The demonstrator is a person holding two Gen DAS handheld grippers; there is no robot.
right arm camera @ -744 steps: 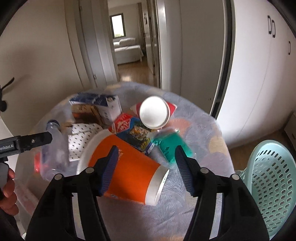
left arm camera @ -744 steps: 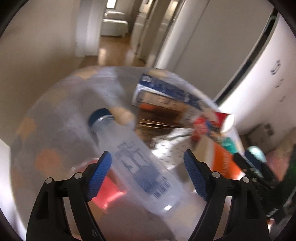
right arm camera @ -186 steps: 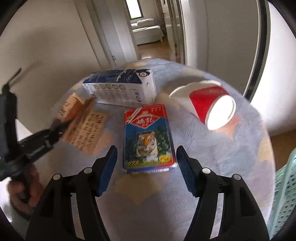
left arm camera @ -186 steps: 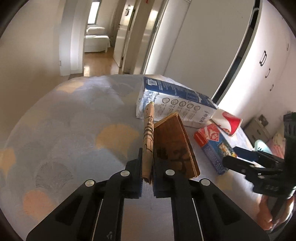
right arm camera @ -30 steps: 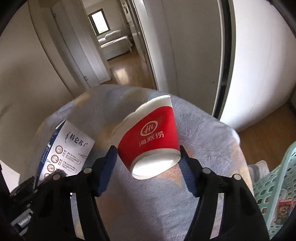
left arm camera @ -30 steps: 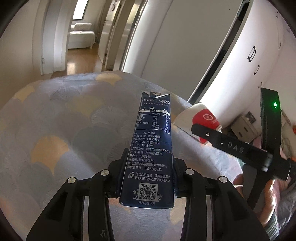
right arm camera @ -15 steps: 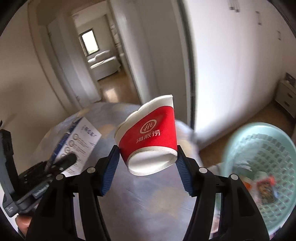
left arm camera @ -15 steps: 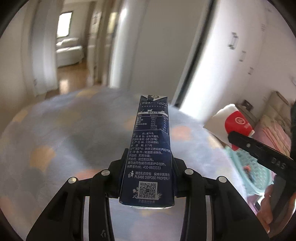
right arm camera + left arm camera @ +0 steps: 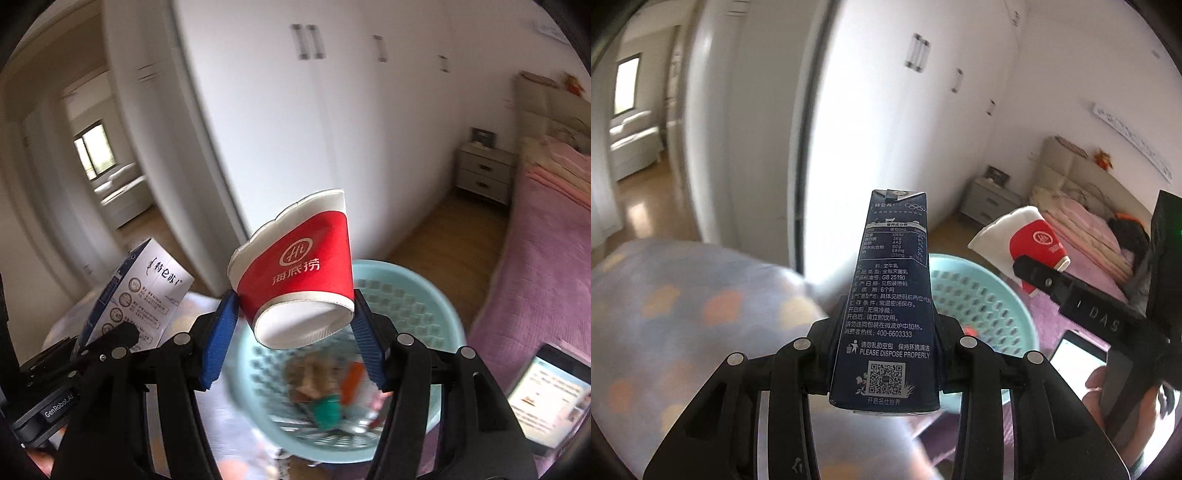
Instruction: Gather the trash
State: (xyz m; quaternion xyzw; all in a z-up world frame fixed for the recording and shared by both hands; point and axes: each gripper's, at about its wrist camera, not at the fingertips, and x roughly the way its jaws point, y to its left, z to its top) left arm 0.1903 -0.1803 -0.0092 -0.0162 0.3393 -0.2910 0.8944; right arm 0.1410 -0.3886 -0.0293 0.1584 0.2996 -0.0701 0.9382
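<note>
I see the basket [image 9: 439,295] already holding several scraps, its rim at 5 o'clock below my right gripper [image 9: 295,325], which pinches the cup [image 9: 299,273]; my left gripper [image 9: 886,354] clamps the carton [image 9: 890,306] — both over it, I judge only the drops remain

Basket [image 9: 436,314] contents are motion-blurred in the right view; items can't be identified. In the left view most of the basket [image 9: 979,295] is hidden behind the carton [image 9: 890,302]. Counter [image 9: 665,314] is blurred, cut by the left edge. Left tool [image 9: 884,354] pads are hidden by the carton.
</note>
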